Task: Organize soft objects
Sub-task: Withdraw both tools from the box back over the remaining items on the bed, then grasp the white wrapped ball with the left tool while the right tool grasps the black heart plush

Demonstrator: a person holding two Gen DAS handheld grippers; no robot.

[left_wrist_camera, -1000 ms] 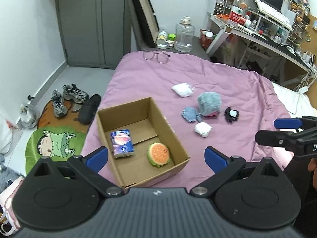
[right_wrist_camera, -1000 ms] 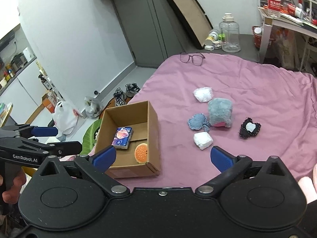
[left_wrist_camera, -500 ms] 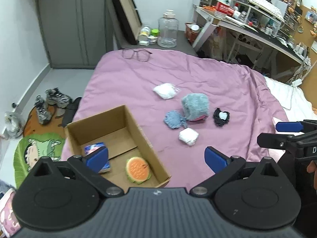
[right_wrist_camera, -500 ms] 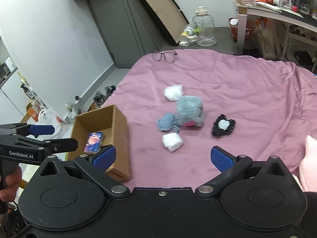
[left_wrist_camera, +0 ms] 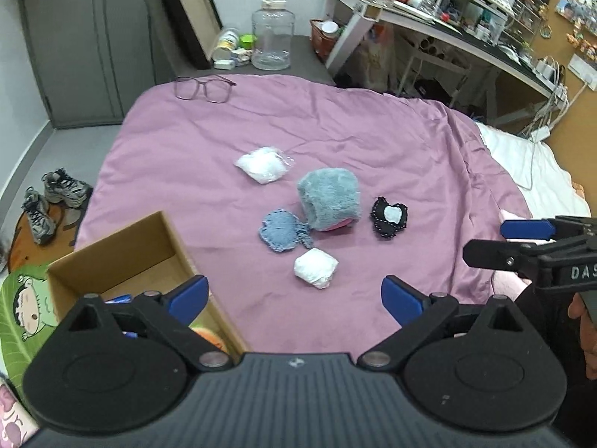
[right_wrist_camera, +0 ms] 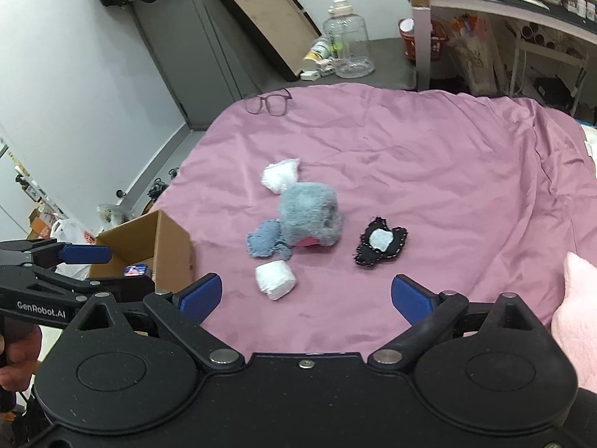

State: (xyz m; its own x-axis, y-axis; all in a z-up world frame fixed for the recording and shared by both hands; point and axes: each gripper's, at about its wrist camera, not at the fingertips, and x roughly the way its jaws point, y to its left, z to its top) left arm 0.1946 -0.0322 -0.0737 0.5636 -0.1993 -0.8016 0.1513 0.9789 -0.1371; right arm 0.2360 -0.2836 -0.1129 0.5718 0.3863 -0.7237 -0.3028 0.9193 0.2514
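Left wrist view: my left gripper (left_wrist_camera: 294,295) hangs above the purple bedspread (left_wrist_camera: 391,156) with its jaws wide, closing slightly, nothing between them. My right gripper (right_wrist_camera: 304,295) is likewise wide, closing slightly, with only bare bedspread between its blue pads (right_wrist_camera: 199,295).

Landmark: fluffy grey-blue cube (left_wrist_camera: 330,199), lying mid-bed.
- Flat denim-blue piece (left_wrist_camera: 281,229): touching the cube on its near left side.
- Small white pouch (left_wrist_camera: 315,267): just beside the denim piece, on the near side, closest to my left gripper.
- Clear bag of white stuffing (left_wrist_camera: 263,164): just beyond the cube, to its left.
- Black heart-shaped piece with a pale centre (left_wrist_camera: 390,216): near the cube on its right, not touching.
- Cardboard box (left_wrist_camera: 123,254): well to the cube's near left, at the bedspread's edge, open on top. A blue packet (right_wrist_camera: 136,270) lies inside; an orange item shows at the box's near end, mostly hidden behind my left gripper.
- Glasses (left_wrist_camera: 203,87): well beyond the cube, at the bedspread's far edge.

Right wrist view: my left hand (right_wrist_camera: 16,358) grips the left gripper's handle at the frame's left edge.
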